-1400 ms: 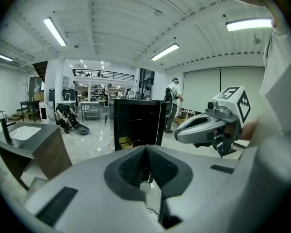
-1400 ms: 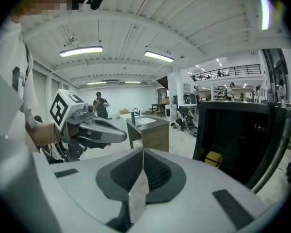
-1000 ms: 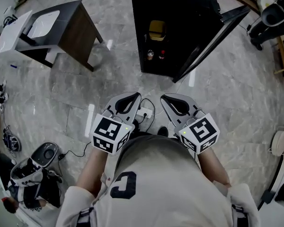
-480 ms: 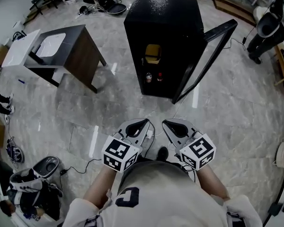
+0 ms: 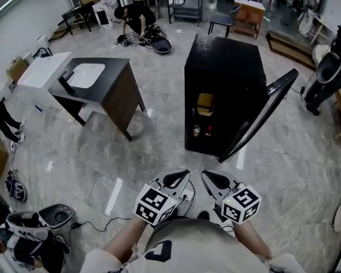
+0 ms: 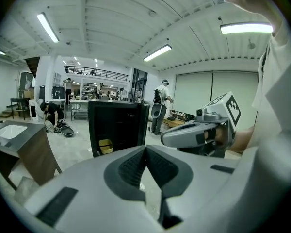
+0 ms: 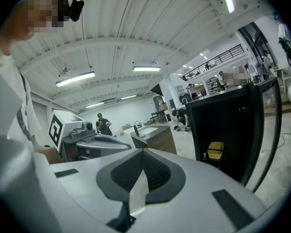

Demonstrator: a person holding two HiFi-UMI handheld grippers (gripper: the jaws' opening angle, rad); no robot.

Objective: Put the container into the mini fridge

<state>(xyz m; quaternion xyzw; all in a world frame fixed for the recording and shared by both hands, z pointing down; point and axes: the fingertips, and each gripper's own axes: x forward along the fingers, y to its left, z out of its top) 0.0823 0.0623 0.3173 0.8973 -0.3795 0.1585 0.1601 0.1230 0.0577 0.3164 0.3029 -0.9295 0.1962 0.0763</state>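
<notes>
A yellow container [image 5: 205, 104] sits on a shelf inside the black mini fridge [image 5: 233, 73], whose door [image 5: 264, 118] stands wide open to the right. Two small bottles [image 5: 202, 131] stand on the fridge's lower level. My left gripper [image 5: 184, 175] and right gripper [image 5: 206, 175] hover side by side low in the head view, well short of the fridge, both shut and empty. In the left gripper view the left gripper [image 6: 145, 147] points toward the container [image 6: 105, 146]. The right gripper [image 7: 143, 151] also faces the container [image 7: 215, 150].
A dark wooden cabinet with a white sink [image 5: 96, 87] stands left of the fridge. A person [image 5: 133, 16] crouches at the back among tables and chairs. Cables and a round device [image 5: 55, 215] lie on the floor at lower left. Equipment [image 5: 329, 67] stands at right.
The head view has lifted and drawn back: the fridge looks farther off and more of the room shows. Both grippers sit lower in frame, still shut and empty.
</notes>
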